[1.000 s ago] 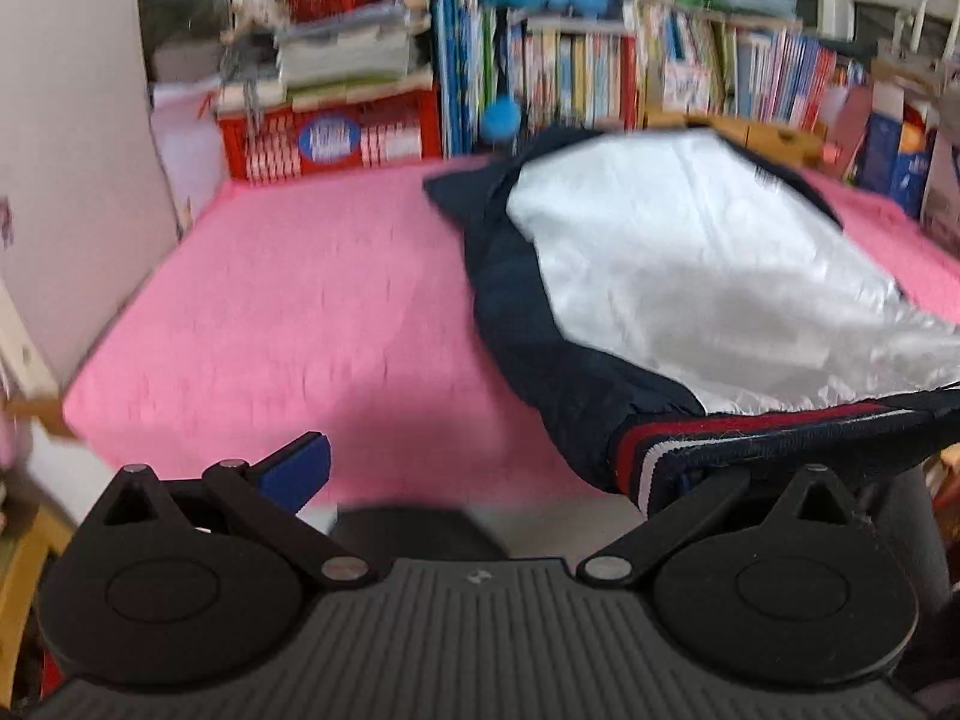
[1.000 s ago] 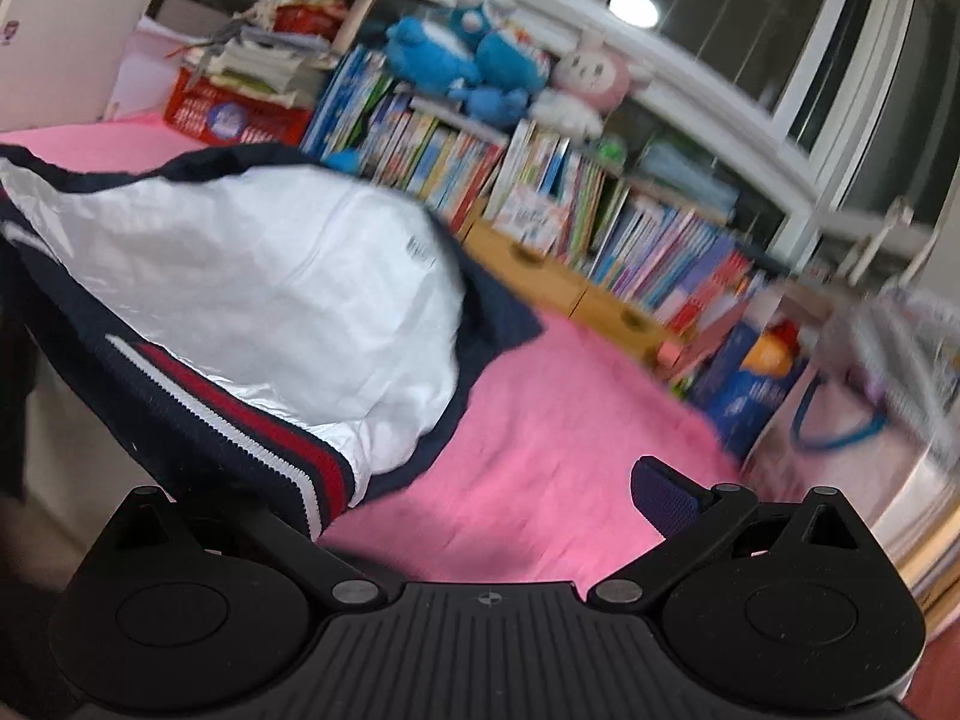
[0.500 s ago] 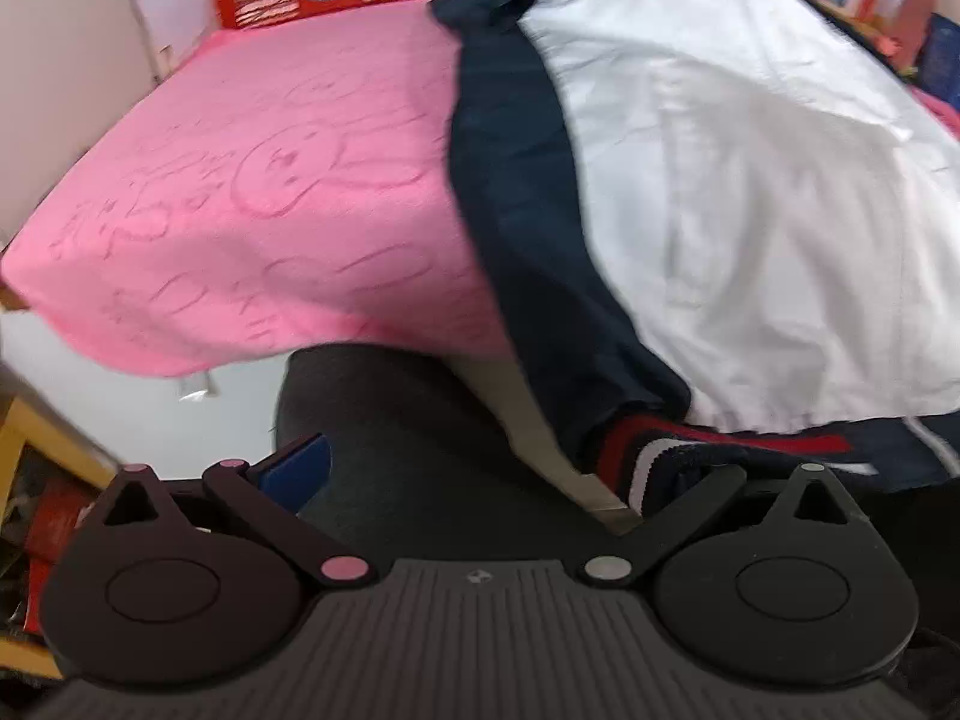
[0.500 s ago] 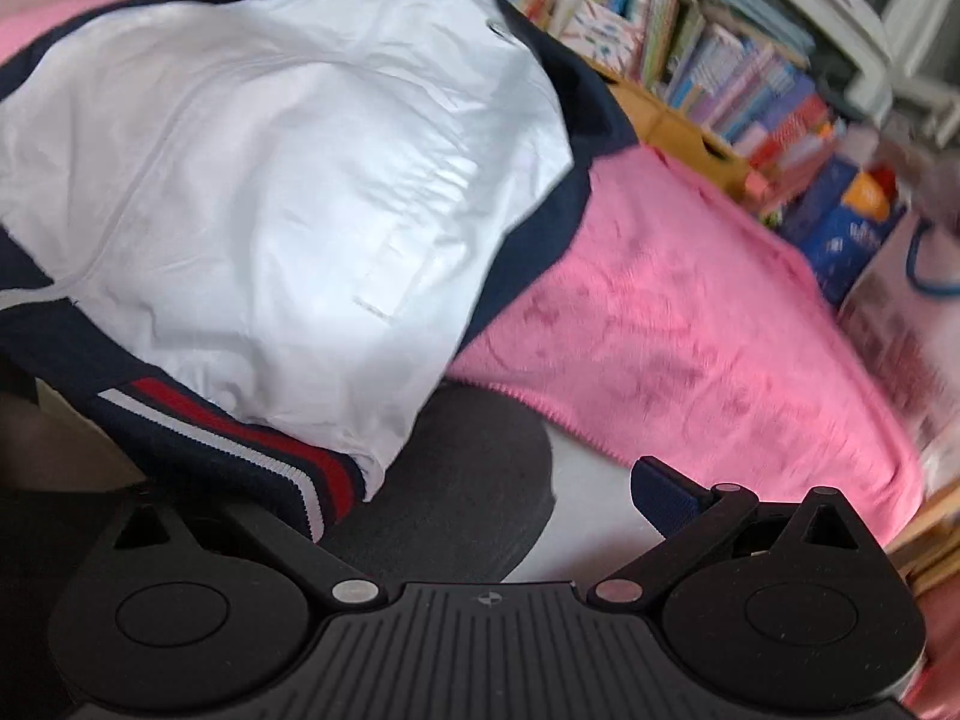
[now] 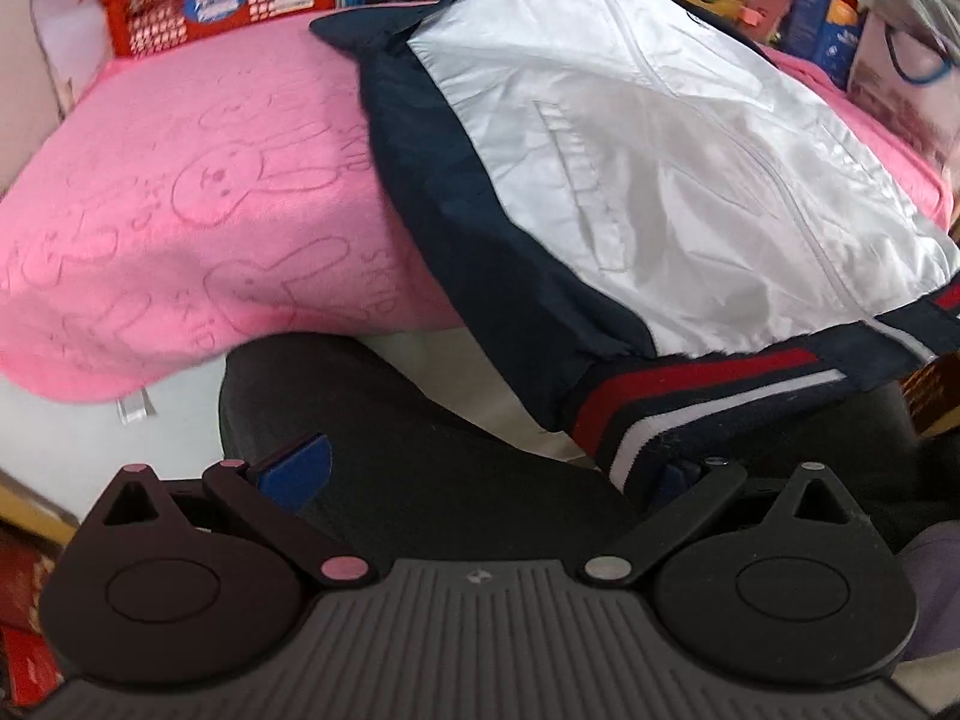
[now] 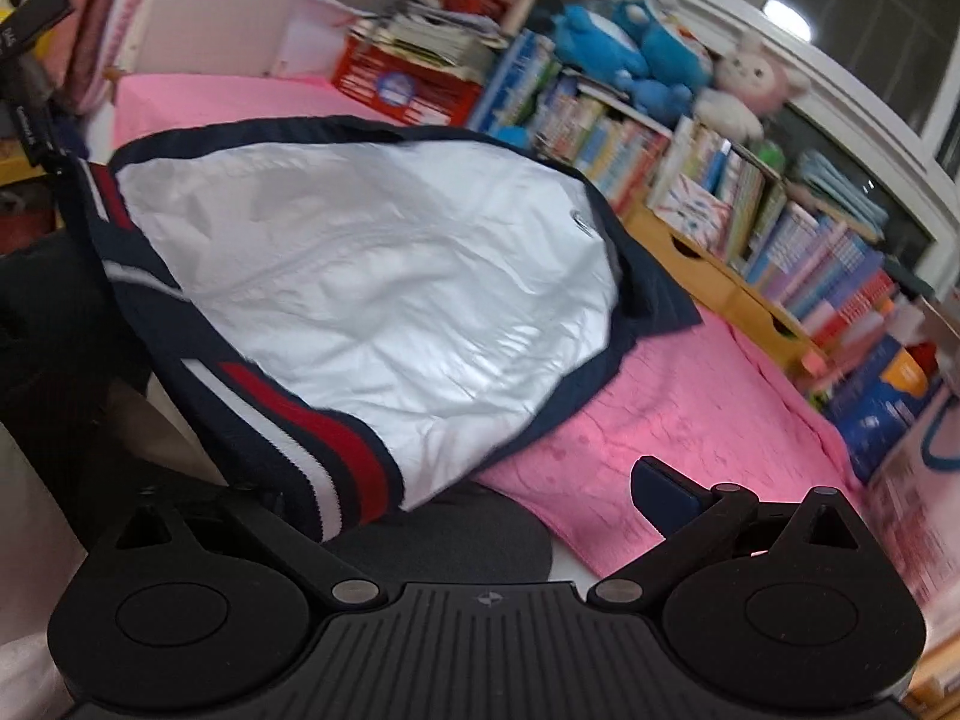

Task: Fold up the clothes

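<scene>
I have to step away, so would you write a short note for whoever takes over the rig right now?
Left tongs: open wide, with the striped hem of the jacket draped over the right-hand finger; not pinched.
Right tongs: open wide as well, with the hem's other corner draped over the left-hand finger.
Jacket: white front up, spread on the pink blanket, collar towards the bookshelf, hem hanging off the near edge.
Done: jacket laid out roughly flat.
Left: all folds. No fold shows yet, and the sleeves are not clearly visible.
</scene>
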{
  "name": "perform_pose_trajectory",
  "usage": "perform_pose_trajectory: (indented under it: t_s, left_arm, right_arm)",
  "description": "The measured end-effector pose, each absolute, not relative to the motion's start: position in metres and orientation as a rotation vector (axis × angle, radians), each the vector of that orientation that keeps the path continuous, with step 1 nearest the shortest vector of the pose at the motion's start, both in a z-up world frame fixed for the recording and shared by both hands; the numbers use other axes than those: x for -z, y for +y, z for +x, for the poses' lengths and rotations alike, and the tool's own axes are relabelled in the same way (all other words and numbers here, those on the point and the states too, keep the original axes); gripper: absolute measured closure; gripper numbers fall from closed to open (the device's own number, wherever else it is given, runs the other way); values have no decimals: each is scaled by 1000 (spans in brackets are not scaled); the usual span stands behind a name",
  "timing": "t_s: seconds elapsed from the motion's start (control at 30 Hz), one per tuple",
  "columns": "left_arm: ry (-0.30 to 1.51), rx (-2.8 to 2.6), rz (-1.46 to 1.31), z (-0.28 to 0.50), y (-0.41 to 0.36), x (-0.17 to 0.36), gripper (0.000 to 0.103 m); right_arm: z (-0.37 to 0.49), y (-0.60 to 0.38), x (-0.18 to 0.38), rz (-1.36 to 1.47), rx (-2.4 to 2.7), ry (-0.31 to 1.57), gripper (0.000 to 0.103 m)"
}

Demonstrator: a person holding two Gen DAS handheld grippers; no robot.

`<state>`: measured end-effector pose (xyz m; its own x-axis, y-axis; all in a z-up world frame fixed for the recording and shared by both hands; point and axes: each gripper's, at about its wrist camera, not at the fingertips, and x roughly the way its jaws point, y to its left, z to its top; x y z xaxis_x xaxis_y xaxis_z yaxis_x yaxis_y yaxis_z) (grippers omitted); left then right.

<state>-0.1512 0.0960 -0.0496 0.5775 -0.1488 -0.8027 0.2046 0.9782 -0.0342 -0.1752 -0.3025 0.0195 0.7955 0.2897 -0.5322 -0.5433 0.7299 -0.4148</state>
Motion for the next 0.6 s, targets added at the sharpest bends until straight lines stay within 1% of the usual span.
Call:
perform_pose_trajectory:
  t_s: [0.13, 0.23, 0.37, 0.43, 0.53, 0.6]
  left_arm:
    - [988, 197, 69, -119, 78, 72, 0]
    - [1039, 168, 116, -103, 64, 90, 0]
    - [1067, 141, 103, -99, 63, 102, 0]
    - [1076, 181, -5, -94, 62, 104, 0]
    - [1091, 363, -170, -85, 53, 105, 0]
    - [1081, 429, -195, -85, 50, 102, 0]
  right_arm:
    - [-144, -263, 10, -583, -463, 477, 0]
    - [-121, -236, 35, -643, -409, 528, 0]
    - [-125, -246, 46, -712, -420, 529, 0]
    - [-134, -265, 32, -599, -473, 511, 0]
    - [-141, -286, 6, -331, -620, 460, 0]
    - [-143, -297, -9, -188, -747, 427, 0]
